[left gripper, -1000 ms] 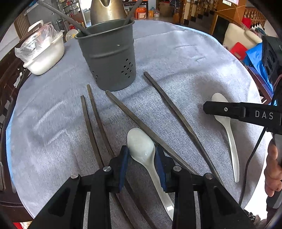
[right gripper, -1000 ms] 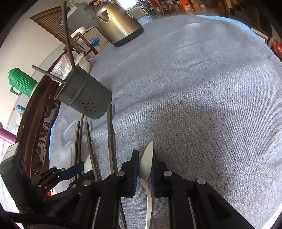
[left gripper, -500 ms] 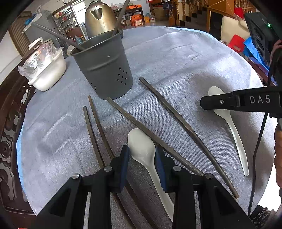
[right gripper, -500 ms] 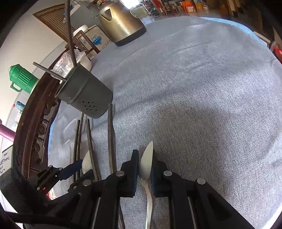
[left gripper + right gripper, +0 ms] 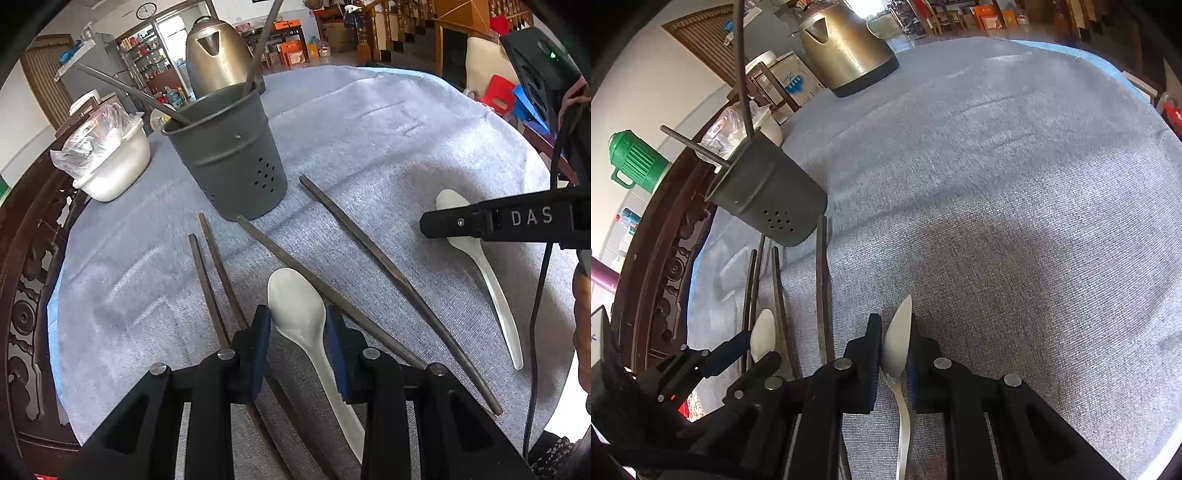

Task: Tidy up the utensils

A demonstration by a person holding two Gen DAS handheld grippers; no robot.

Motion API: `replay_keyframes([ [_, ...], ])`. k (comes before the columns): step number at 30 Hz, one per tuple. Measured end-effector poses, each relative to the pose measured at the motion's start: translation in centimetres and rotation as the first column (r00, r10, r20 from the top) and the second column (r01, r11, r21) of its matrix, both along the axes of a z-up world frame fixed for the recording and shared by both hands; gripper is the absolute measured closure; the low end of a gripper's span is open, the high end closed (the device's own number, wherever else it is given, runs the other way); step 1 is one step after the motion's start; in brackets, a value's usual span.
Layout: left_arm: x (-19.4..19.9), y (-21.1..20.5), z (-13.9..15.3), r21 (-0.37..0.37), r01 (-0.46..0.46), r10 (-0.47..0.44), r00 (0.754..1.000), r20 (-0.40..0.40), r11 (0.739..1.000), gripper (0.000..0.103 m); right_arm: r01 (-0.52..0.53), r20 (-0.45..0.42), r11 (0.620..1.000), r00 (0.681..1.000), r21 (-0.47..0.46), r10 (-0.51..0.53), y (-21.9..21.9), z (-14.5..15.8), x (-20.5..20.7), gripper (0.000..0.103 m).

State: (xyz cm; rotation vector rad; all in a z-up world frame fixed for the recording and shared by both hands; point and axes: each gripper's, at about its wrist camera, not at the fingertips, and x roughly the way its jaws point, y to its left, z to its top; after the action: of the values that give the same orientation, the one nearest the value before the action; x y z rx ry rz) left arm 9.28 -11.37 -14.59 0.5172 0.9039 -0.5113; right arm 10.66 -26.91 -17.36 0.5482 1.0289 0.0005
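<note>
Left wrist view: the left gripper is closed onto the bowl of a white spoon, blue pads touching both sides of the bowl, handle trailing back beneath the tool. The right wrist view shows the right gripper likewise clamped on a second white spoon, held edge-on with its tip pointing forward and its handle running back between the fingers; whether either spoon has left the cloth cannot be determined from these views.

A grey perforated utensil holder stands upright on the grey tablecloth, toward the table's far left portion, with two dark chopsticks leaning out of its rim. Four more loose chopsticks lie flat on the cloth between the holder and the near edge (two close together to the left of the left gripper, two longer diagonals to its right). One diagonal stick's far end lies just beside the holder's base.

A white container covered in clear plastic sits near the left edge, just beside the holder. A metal kettle stands near the far edge behind the holder. A green jug is visible off the table to the left in the right wrist view.
</note>
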Motion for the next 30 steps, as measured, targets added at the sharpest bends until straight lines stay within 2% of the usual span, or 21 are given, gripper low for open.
replay_keyframes([
  [22, -0.4, 0.9, 1.2, -0.002, -0.024, 0.024, 0.999, 0.038, 1.0, 0.071, -0.007, 0.0, 1.0, 1.0, -0.014, 0.007, 0.1, 0.1, 0.0, 0.089],
  [27, 0.0, 1.9, 2.2, -0.06, -0.037, 0.039, 0.999, 0.026, 0.997, 0.071, -0.011, 0.009, 1.0, 1.0, 0.015, 0.011, 0.0, 0.2, -0.2, 0.092],
  [30, 0.6, 3.4, 3.5, -0.136, -0.058, 0.06, 0.998, 0.014, 0.989, 0.071, -0.01, 0.048, 0.998, 0.999, 0.055, 0.008, -0.2, 0.8, -0.4, 0.093],
])
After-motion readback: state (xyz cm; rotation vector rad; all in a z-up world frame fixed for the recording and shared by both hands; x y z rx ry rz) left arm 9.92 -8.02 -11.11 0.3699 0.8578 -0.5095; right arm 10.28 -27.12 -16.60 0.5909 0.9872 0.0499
